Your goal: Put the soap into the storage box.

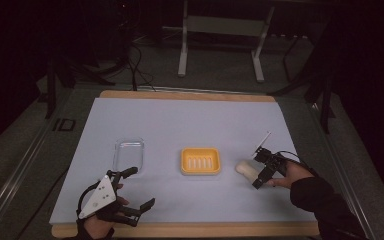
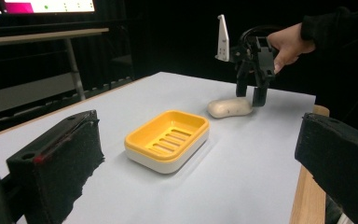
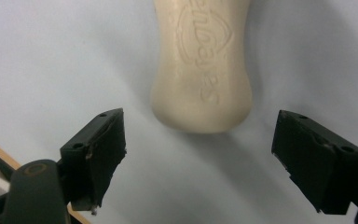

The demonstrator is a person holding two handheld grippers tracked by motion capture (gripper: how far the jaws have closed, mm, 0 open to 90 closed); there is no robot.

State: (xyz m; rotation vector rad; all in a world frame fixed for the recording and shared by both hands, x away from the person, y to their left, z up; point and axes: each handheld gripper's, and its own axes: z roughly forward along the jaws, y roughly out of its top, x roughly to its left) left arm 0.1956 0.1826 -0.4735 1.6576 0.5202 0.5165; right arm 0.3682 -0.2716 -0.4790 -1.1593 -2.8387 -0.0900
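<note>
Seen from the high view: pale blue table cover (image 1: 180, 120) over a wooden-edged table, spanning the middle of the frame. At centre, slightly below the middle, a yellow soap dish (image 1: 200, 160) with a slotted floor, standing empty. Left of it, apart, a clear plastic lid (image 1: 128, 151) lying flat on the cover. Right of the dish, near but not touching, a cream soap bar (image 1: 246, 169) lying flat on the cover.

At lower left of the high view, left gripper (image 1: 139, 187) held in a hand (image 1: 98, 225) close to the near table edge, jaws spread wide, nothing between them. In the left gripper view, the same wide gap, with the soap dish in the middle of the frame and the soap bar beyond it, upper right of centre.

At right of the high view, right gripper (image 1: 260, 173) held by a hand (image 1: 294, 175) in a dark sleeve (image 1: 325, 202), tilted down at the right end of the soap bar. In the left gripper view, its jaws pointing down, tips low, just behind the bar's far end. In the right gripper view, jaws wide apart at lower left and lower right, the bar's rounded end at top centre between and just ahead of them, embossed lettering on its top face, neither pad touching it
</note>
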